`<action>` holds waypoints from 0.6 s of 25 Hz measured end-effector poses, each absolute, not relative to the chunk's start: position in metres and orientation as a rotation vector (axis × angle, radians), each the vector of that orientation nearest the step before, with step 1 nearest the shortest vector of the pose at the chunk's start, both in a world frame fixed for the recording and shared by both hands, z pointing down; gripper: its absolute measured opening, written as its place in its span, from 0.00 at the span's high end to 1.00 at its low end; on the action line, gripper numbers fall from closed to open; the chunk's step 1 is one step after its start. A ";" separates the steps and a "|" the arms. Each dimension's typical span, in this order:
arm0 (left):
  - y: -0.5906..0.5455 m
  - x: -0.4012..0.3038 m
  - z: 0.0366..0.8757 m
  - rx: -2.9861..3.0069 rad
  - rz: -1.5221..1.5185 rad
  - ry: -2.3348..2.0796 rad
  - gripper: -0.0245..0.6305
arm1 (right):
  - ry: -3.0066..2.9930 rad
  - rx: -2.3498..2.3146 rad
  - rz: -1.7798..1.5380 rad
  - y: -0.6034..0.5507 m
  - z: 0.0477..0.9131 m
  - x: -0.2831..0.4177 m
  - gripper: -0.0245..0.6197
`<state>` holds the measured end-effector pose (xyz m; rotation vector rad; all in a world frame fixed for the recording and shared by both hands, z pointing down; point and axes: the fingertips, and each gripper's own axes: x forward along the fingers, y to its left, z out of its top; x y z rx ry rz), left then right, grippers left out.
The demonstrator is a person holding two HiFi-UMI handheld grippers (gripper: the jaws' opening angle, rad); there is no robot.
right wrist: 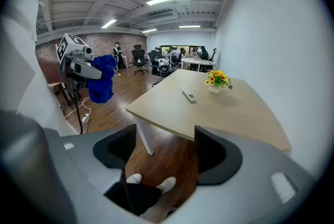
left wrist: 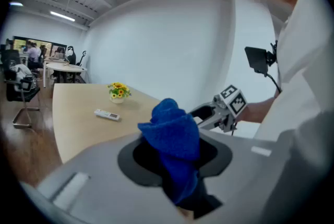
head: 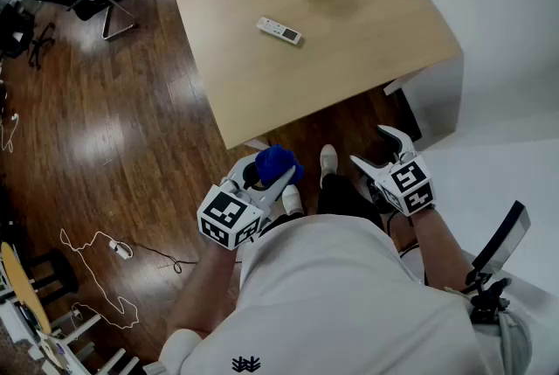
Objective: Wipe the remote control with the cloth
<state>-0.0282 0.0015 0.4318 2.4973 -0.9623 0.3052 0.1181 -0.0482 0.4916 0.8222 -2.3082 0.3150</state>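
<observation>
The slim white plastic remote control lay on the pale wooden table, well apart from both grippers. The left gripper clamped a bunched blue cloth. The right gripper gaped wide, empty. Left unbraced, the light remote would probably skid when wiped.

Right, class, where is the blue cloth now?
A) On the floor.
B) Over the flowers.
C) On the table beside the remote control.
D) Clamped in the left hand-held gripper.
D: the jaws of the left hand-held gripper are shut on the blue cloth, while the remote control lies uncovered on the table.
</observation>
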 end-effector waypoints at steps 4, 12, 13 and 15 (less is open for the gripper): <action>-0.045 -0.041 0.449 2.430 0.316 -1.029 0.74 | -2.323 0.767 0.296 -0.111 0.513 0.113 0.42; -0.141 -0.027 0.425 2.370 0.301 -1.174 0.74 | -2.383 0.572 0.242 -0.228 0.516 0.088 0.42; -0.149 -0.025 0.421 2.362 0.303 -1.191 0.74 | -2.388 0.549 0.237 -0.239 0.517 0.085 0.42; -0.168 -0.024 0.415 2.351 0.308 -1.229 0.74 | -2.393 0.511 0.216 -0.262 0.523 0.081 0.42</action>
